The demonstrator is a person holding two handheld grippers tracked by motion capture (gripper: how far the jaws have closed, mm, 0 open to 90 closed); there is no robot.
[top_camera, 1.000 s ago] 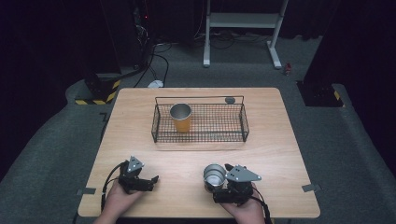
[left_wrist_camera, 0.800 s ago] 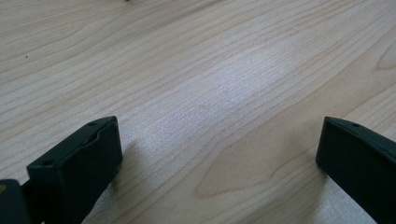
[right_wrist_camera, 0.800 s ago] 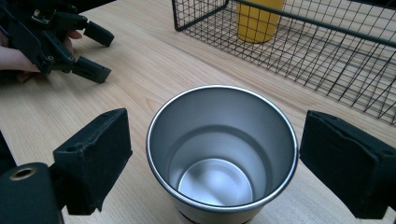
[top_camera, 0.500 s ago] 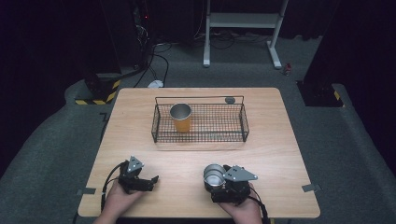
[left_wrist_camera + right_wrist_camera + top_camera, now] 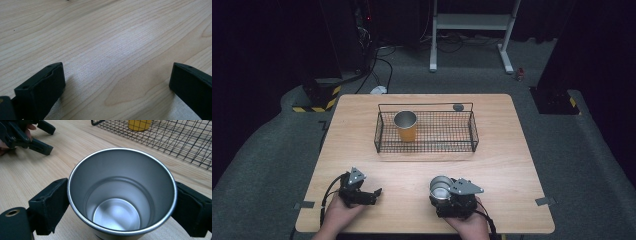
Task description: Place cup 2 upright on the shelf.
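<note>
**Two cups, one basket, two grippers**

Counted on the table (image 5: 362,125): two cups, one wire basket, one small dark round thing, two grippers.

At the near left: left gripper (image 5: 373,192), in a hand (image 5: 339,214), low over the wood and close to the near edge, jaws spread wide with nothing between them. Seen along that gripper's own view: bare wood grain between the two black jaws, left gripper (image 5: 116,80) gaping. Open wood all round it, left to the table's side edge, ahead to the basket.

In the middle, farther back: basket (image 5: 427,146), long side across the table, standing clear of every edge. Inside, at its left end: orange cup (image 5: 405,126), upright, mouth up, metal inside. The rest of the basket floor bare. Just behind the basket's far right part: small dark round thing (image 5: 458,107), near the far edge, too small to tell more.

At the near right: right gripper (image 5: 441,192), close to the near edge, clamped on the steel cup (image 5: 441,186). In the right gripper view: steel cup (image 5: 120,195) upright and empty, one jaw pressed to each side of its wall just under the rim, right gripper (image 5: 120,205) held as wide as the cup. Whether the cup's base touches the wood: cannot tell. A broad strip of bare wood between cup and basket; more bare wood rightward to the table's side edge.
</note>
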